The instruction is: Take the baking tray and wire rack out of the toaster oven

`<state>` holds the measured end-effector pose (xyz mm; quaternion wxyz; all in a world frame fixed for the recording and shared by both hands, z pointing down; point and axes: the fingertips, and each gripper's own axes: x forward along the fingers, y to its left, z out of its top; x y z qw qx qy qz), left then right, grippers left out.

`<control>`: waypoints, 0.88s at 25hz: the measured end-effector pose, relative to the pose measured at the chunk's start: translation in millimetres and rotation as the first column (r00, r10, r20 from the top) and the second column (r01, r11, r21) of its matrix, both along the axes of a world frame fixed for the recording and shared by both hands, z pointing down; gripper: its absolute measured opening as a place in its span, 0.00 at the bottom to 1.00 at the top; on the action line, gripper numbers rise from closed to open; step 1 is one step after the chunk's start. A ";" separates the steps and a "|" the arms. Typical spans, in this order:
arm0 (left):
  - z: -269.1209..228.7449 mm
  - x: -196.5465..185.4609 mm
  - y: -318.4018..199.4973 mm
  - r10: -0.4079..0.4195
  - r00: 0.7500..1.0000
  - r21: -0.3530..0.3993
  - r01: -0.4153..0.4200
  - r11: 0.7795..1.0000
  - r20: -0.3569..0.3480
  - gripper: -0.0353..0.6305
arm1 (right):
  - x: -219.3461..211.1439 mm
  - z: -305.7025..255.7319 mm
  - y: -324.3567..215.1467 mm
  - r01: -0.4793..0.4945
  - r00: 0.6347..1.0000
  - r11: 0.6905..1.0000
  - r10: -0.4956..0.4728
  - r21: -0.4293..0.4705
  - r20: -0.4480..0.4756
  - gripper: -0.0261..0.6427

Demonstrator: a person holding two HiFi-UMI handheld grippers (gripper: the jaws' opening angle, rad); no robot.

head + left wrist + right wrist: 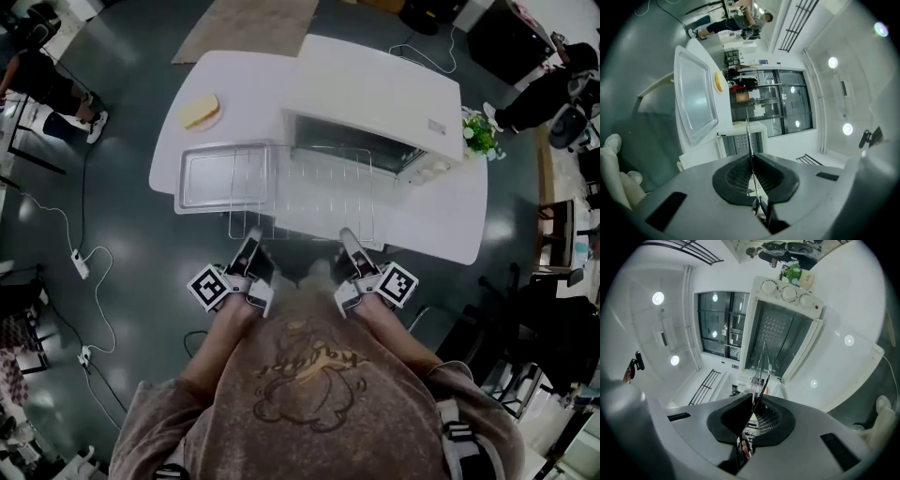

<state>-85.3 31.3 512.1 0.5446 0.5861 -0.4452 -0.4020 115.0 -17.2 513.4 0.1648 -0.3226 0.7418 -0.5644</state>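
Note:
The wire rack [300, 192] hangs level in front of the white toaster oven [375, 98], over its opened door. My left gripper [251, 234] is shut on the rack's near edge at the left. My right gripper [349, 236] is shut on the same edge at the right. In the left gripper view the wire rack [749, 136] is a thin line running out from the left gripper [752, 176]. In the right gripper view the wire rack [761, 369] runs from the right gripper [754, 413] toward the oven's mouth [780, 333]. The baking tray [211, 178] lies on the table left of the oven, its right end under the rack.
A plate with a slice of bread [199, 111] sits at the white table's [441, 230] far left. A small potted plant [480, 134] stands at its right corner. Cables and a power strip [80, 264] lie on the dark floor to the left. People sit at both far sides.

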 end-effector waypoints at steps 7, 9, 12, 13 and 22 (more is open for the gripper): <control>6.9 -56.9 34.8 -0.145 0.989 -0.012 0.145 0.989 0.023 0.06 | -66.2 7.3 3.8 0.174 0.985 0.985 -0.174 -0.002 -0.002 0.05; 7.7 -70.3 45.1 -0.198 0.980 -0.018 0.198 0.980 0.003 0.06 | -84.9 9.1 4.2 0.216 0.976 0.976 -0.216 -0.005 0.000 0.05; 9.3 -89.4 58.8 -0.269 0.963 -0.021 0.269 0.963 -0.009 0.06 | -109.2 15.0 6.1 0.263 0.965 0.964 -0.264 -0.028 -0.002 0.05; 10.2 -95.9 62.7 -0.288 0.958 -0.022 0.288 0.958 -0.007 0.06 | -116.9 17.5 6.7 0.278 0.960 0.960 -0.279 -0.034 -0.005 0.05; 26.5 -151.6 76.2 -0.391 0.920 -0.027 0.391 0.920 0.004 0.06 | -174.6 48.4 4.9 0.348 0.936 0.929 -0.352 -0.128 -0.011 0.05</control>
